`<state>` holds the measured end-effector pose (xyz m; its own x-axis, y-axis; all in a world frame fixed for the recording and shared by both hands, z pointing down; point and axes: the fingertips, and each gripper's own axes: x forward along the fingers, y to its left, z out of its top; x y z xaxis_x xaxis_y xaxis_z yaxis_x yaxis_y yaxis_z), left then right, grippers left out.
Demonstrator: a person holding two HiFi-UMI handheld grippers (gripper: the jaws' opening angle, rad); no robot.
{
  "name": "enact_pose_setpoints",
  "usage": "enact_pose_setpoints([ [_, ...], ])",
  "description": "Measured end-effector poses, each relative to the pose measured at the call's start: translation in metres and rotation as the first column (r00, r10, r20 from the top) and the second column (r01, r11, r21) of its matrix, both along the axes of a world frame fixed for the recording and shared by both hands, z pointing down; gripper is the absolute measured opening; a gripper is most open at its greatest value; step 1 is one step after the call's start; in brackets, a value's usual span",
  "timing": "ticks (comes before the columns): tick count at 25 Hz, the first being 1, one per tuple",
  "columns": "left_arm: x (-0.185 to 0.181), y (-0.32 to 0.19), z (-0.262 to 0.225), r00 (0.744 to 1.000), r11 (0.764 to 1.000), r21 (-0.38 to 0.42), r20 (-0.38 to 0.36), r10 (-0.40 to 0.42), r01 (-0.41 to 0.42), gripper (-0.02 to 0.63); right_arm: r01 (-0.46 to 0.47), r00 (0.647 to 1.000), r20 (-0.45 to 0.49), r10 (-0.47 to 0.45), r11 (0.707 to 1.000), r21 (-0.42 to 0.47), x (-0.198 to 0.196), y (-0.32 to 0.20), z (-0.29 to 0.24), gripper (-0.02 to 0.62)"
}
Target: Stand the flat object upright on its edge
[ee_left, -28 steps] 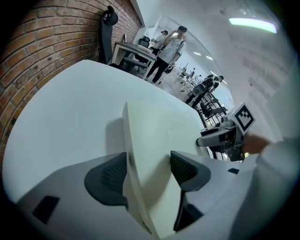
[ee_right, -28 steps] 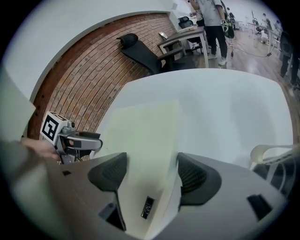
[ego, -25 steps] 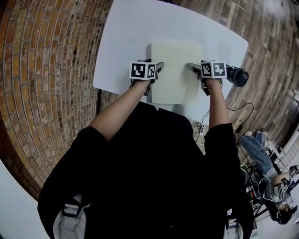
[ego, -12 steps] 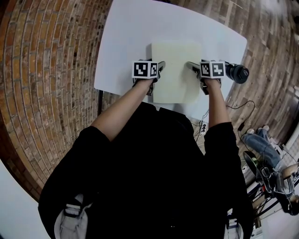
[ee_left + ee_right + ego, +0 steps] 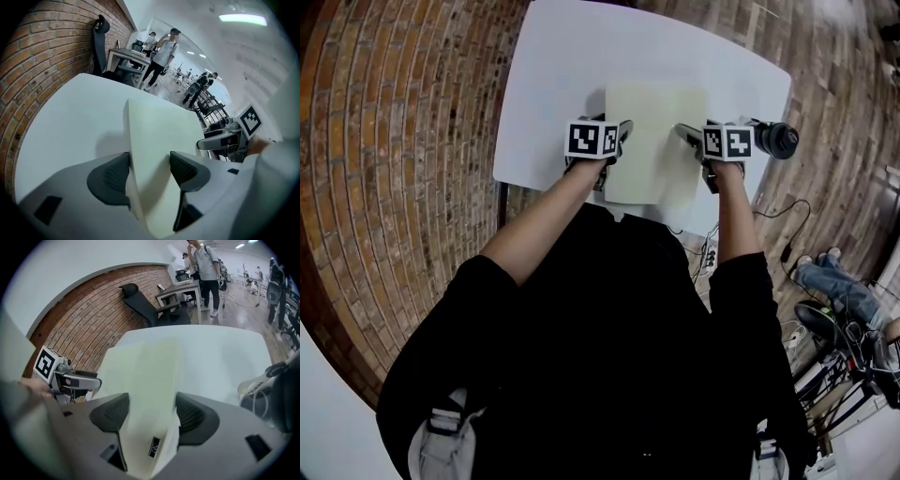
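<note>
We pinch the cream board (image 5: pixel 652 122) on the white table (image 5: pixel 562 75), left gripper (image 5: pixel 150 168) clamping its 9 o'clock side, right gripper (image 5: pixel 152 413) its 3 o'clock side with jaws just closing onto it; tilt-up looks begun, next means pivoting on the 12 o'clock edge without slip.

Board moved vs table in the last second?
Yes. The board's near edge has tipped up off the table, toward the camera; its far edge hasn't shifted against the tabletop.

Left hand-held gripper (image 5: pixel 147 171) clamps pale board (image 5: pixel 159 135) edge; white table (image 5: pixel 65 126) beneath.
</note>
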<state>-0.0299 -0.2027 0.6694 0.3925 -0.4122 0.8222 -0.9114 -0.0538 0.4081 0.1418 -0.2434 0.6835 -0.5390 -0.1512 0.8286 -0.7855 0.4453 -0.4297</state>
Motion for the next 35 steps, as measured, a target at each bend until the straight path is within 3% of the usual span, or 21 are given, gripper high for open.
enact_pose_setpoints([
  [21,-0.014,0.006,-0.057,0.996,0.986,0.14,0.031,0.085,-0.089,0.282,-0.07,0.997,-0.022,0.073,0.989,0.129,-0.012,0.022,-0.056,0.321],
  [35,-0.018,-0.02,-0.118,0.988,0.94,0.306,0.079,0.13,-0.148,0.282,-0.136,0.99,-0.001,0.141,0.956,0.26,-0.014,0.007,-0.112,0.321],
])
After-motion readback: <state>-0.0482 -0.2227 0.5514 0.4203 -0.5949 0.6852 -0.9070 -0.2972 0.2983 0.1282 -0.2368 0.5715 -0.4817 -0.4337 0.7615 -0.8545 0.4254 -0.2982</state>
